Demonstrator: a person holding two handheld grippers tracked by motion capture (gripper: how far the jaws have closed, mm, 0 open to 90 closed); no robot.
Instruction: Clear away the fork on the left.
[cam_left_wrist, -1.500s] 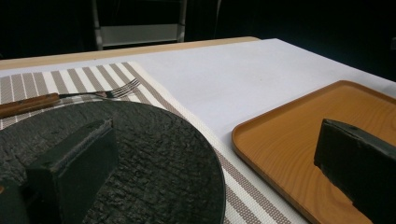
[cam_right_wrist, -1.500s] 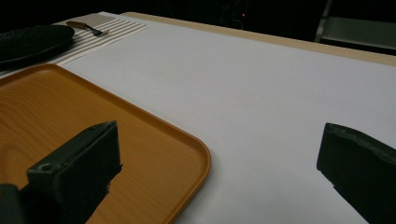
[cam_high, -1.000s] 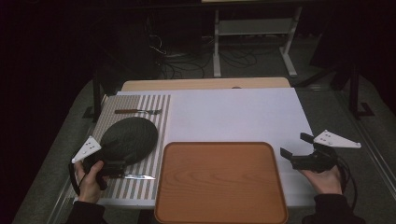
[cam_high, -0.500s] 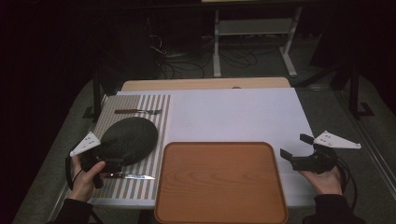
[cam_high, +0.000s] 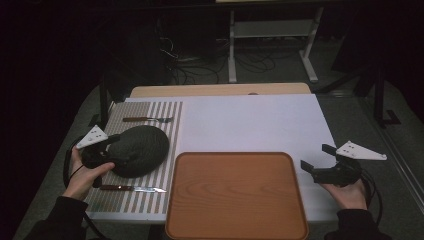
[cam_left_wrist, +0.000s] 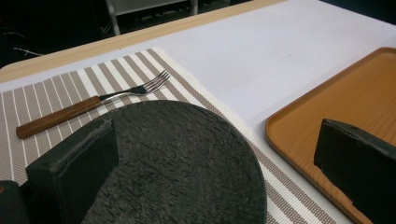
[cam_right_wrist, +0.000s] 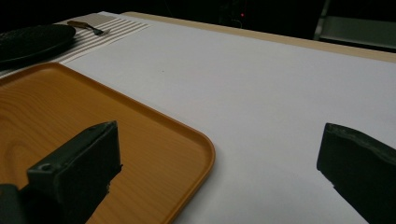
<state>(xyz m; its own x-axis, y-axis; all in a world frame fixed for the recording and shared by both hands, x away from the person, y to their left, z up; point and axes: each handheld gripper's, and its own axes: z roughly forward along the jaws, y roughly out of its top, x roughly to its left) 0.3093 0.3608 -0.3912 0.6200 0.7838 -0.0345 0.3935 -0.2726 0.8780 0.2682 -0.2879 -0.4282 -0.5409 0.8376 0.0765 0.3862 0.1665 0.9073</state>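
Moving in over the last second toward the dark round plate (cam_high: 140, 150), left hand-held gripper (cam_high: 107, 152) now at its near-left rim, jaws wide apart on either side of the edge, nothing clamped yet. Plate flat on the striped placemat (cam_high: 150, 112), between fork (cam_high: 147, 119) behind and knife (cam_high: 132, 188) in front, just beside the wooden tray (cam_high: 235, 195). Right hand-held gripper (cam_high: 320, 160) unchanged: open, empty, waiting at the right edge of the tray over the white tabletop (cam_high: 250, 122). Probably meaning a grasp of the plate is close, perhaps for carrying to the tray. Closing on the thin rim needed next.
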